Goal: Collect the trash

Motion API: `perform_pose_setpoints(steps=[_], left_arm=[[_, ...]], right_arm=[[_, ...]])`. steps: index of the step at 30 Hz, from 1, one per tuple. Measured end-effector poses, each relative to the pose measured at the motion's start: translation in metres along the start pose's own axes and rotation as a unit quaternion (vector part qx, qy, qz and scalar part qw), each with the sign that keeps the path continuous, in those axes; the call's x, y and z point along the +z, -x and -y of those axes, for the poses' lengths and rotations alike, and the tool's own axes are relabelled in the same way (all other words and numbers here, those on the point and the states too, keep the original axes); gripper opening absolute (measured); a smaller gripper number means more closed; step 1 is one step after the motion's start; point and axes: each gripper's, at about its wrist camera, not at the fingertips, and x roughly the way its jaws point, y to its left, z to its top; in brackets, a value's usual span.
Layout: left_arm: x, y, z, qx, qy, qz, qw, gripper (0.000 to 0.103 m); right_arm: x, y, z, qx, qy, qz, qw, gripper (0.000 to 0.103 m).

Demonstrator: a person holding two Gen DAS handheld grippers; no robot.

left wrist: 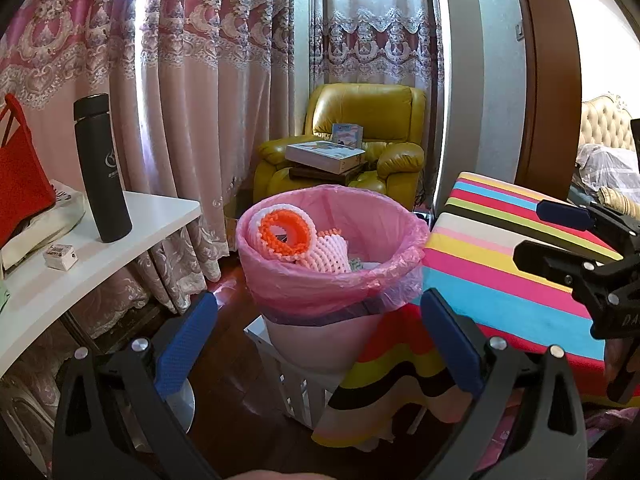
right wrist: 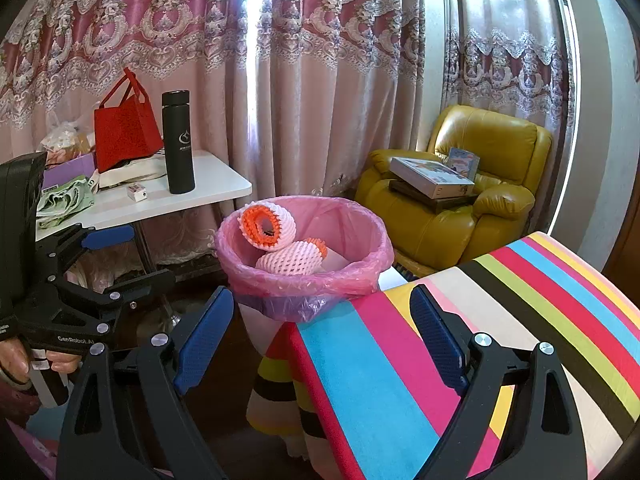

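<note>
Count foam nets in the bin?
2. One foam net leans against the bin wall, open end up; the other lies beside it. More may be hidden underneath.

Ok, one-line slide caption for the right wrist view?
Open right gripper over the striped cloth, facing the pink-lined bin holding two foam fruit nets.

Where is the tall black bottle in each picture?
Left wrist view: the black bottle stands at the left, upright on the white table.
Right wrist view: the same bottle stands left of middle, on the white table, beside the red bag.
Shared landmark: the bin with the pink liner, to the right of the table in both.
</note>
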Motion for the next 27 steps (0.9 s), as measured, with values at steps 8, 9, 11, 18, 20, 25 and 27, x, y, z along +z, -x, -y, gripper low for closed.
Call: perform_pose_setpoints(steps=[8,9,11,18,20,25,27], left_arm=[[-0.0011,-0.0002,0.0011,0.0,0.0,-0.001,1.0,0.098],[-0.0012,-0.0002,0.001,0.0,0.0,-0.001,1.0,0.098],[-0.0009,-0.0001,0.0014,0.001,0.001,-0.001,1.0,0.098],[-0.0008,-0.0003,0.0021,0.001,0.001,-0.001,1.0,0.098],[-0.0007,-0.0005,0.0019,0.0,0.001,-0.001,1.0,0.098],[-0.0008,-0.0006,0.0019,0.0,0.0,-0.001,1.0,0.098],[-0.0012,-0.0005,0.0025,0.001,0.0,-0.001,1.0,0.098]], right_arm=[[-0.0005,0.0002,0.0,0.0,0.003,-0.002,1.0,0.085],[-0.0004,0.0001,0.0,0.0,0.003,-0.002,1.0,0.085],[-0.0004,0.0,-0.0001,0.0,0.002,-0.002,1.0,0.085],[-0.0014,0.0,0.0001,0.001,0.001,-0.002,1.0,0.085],[-0.0026,-0.0004,-0.0002,0.002,0.001,-0.002,1.0,0.085],[-0.0038,-0.0013,-0.0001,0.003,0.001,-0.003,1.0,0.085],[-0.004,-0.0009,0.0,0.003,0.0,-0.003,1.0,0.085]])
